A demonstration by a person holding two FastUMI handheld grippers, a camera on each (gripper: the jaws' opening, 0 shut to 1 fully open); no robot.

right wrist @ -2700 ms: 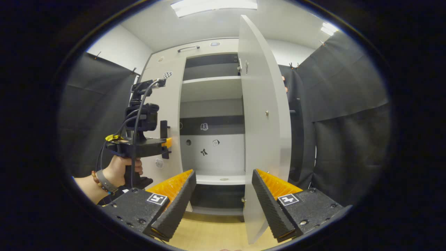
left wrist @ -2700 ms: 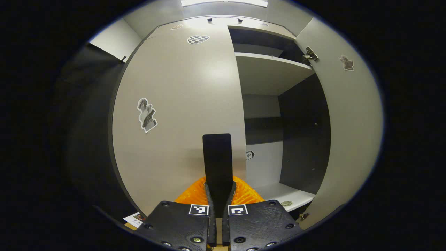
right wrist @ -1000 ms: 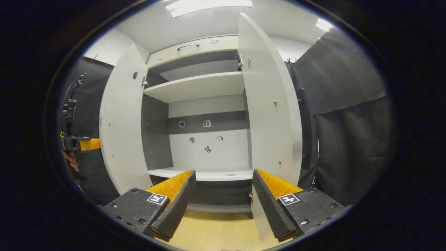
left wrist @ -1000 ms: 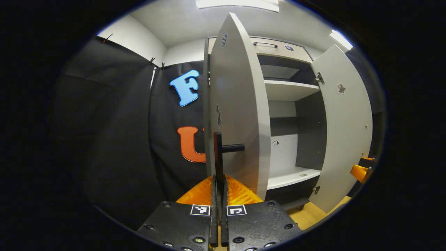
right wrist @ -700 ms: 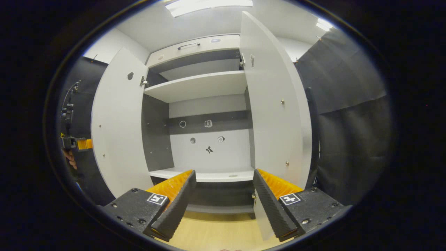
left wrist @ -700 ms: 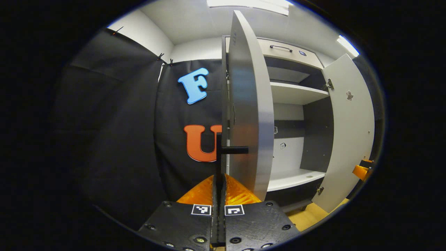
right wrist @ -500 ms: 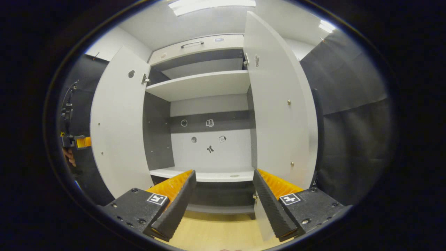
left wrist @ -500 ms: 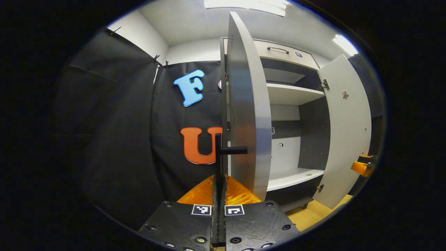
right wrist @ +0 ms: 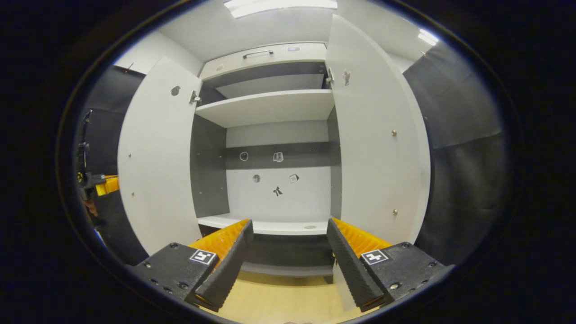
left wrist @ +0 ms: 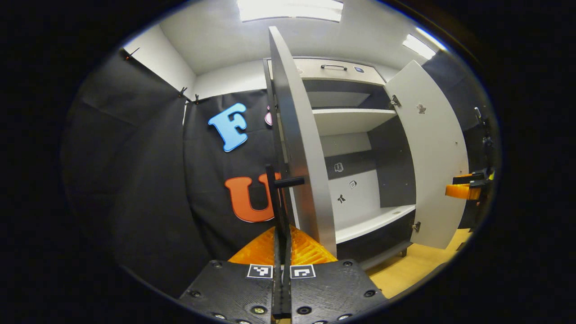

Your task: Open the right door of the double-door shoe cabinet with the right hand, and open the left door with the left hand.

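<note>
Both doors of the shoe cabinet (right wrist: 270,108) stand swung out. In the right gripper view the left door (right wrist: 155,157) hangs open on the left and the right door (right wrist: 380,148) on the right, with a bare shelf (right wrist: 270,105) up high and a lower shelf (right wrist: 265,224) between them. A few small stickers (right wrist: 277,191) dot the back wall of the cabinet.

The right gripper (right wrist: 288,252) has its fingers spread wide, holding nothing, and sits in front of the cabinet over the wooden floor (right wrist: 279,301), apart from the right door.

In the left gripper view the left gripper (left wrist: 282,243) has its fingers pressed together on the thin dark handle (left wrist: 275,198) of the left door (left wrist: 301,148), which is seen nearly edge-on. The handle's short peg meets the door face just above the fingers. Farther right in that view stands the right door (left wrist: 434,157), and past its edge the other gripper shows at the far right. The black cloth wall (left wrist: 148,180) lies to the left of the left door.
</note>
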